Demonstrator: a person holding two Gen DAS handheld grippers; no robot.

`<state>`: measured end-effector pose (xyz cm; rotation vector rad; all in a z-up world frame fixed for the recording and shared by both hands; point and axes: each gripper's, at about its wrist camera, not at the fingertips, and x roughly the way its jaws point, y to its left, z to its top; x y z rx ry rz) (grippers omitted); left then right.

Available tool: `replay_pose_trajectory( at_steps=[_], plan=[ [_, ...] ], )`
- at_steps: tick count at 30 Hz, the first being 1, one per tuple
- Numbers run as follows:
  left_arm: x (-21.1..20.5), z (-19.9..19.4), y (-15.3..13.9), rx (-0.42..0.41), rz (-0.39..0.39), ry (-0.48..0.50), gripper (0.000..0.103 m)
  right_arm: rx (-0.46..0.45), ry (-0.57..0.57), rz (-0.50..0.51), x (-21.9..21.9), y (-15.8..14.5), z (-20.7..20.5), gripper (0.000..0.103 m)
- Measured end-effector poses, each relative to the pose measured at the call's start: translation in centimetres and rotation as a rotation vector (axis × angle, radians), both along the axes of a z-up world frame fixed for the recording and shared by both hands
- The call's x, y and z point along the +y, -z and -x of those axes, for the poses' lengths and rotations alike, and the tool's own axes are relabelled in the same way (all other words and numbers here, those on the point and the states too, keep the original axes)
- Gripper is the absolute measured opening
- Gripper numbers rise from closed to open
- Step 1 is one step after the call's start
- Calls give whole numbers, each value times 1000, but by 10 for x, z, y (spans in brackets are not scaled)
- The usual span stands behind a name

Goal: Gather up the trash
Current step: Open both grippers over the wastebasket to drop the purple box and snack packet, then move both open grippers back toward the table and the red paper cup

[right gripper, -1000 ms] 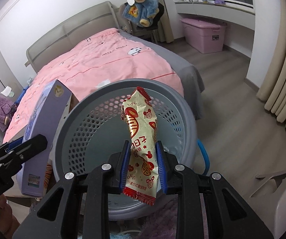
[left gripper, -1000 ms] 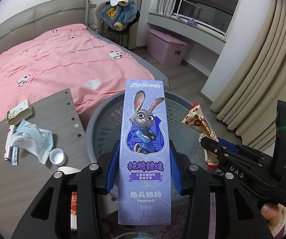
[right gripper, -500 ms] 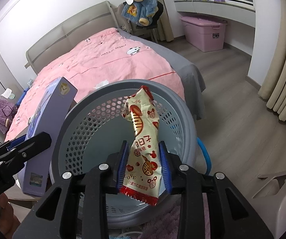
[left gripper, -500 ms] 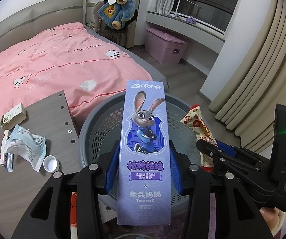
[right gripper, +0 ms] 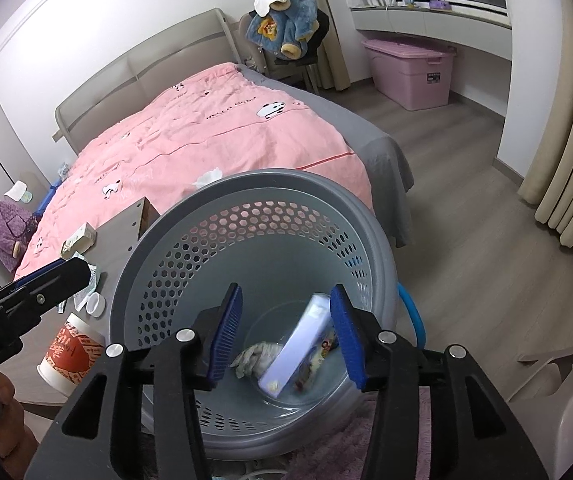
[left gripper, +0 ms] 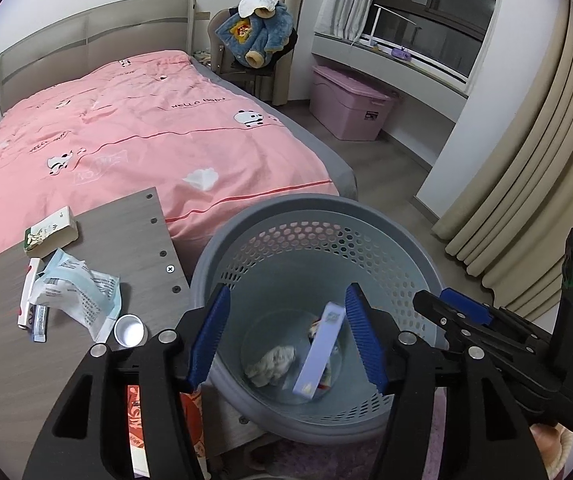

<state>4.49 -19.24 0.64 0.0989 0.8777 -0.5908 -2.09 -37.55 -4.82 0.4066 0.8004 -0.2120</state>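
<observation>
Both grippers hover open and empty over the grey perforated basket (left gripper: 246, 248) (right gripper: 190, 232). My left gripper (left gripper: 286, 332) is above its left side, my right gripper (right gripper: 286, 330) above its near side. The purple toothpaste box (left gripper: 320, 352) (right gripper: 298, 344) lies tilted on the basket floor. The snack wrapper (right gripper: 322, 350) lies beside it, half hidden by the box. A crumpled tissue (left gripper: 272, 364) (right gripper: 256, 360) lies there too. On the wooden table (left gripper: 126, 232) lie a blue-white wrapper (left gripper: 74, 292), a small white cap (left gripper: 128, 330) and a small green-white box (left gripper: 52, 234).
A red-patterned paper cup (right gripper: 72, 354) stands at the table's near edge. The pink bed (left gripper: 146, 132) lies behind the table and basket. A pink storage bin (left gripper: 348, 106) and a chair with a blue coat (left gripper: 258, 46) stand at the back. Curtains (left gripper: 534, 184) hang at right.
Both grippers have opened. The toothpaste box dropped from the left gripper and the snack wrapper from the right gripper into the basket.
</observation>
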Motion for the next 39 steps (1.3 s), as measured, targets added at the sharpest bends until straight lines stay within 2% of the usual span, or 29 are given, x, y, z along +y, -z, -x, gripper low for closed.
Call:
replay_pose_trajectory(
  at_steps=[24, 39],
  plan=[
    [32, 11, -16, -48, 31, -57, 61, -27, -12, 4, 19, -8, 9, 60],
    [88, 25, -27, -102, 51, -174, 68, -60, -69, 30, 56, -17, 15, 78]
  ],
)
